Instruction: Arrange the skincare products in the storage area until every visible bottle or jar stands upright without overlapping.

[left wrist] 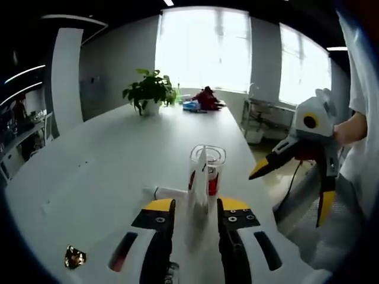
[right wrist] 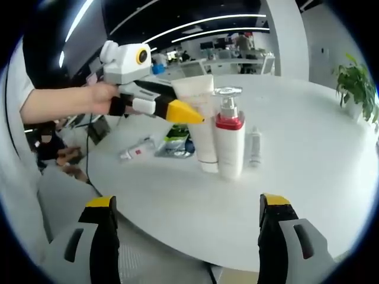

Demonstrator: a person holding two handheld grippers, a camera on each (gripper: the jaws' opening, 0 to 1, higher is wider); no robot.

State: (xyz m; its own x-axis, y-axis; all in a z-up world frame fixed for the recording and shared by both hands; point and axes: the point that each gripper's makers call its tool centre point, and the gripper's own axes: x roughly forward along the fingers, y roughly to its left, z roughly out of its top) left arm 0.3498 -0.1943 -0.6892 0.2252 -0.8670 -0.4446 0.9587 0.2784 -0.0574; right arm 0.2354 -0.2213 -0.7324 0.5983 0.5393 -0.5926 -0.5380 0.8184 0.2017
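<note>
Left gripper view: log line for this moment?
left gripper: shut on tube | right gripper: open | pump bottle: upright

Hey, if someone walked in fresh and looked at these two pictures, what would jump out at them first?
Probably the cluster standing near the white table's edge: a white pump bottle with a red collar beside a tall white squeeze tube, with the left tongs reaching at the tube. Behind them, a small tube and a green sachet lie flat. A leafy potted plant stands farther along the table.
</note>
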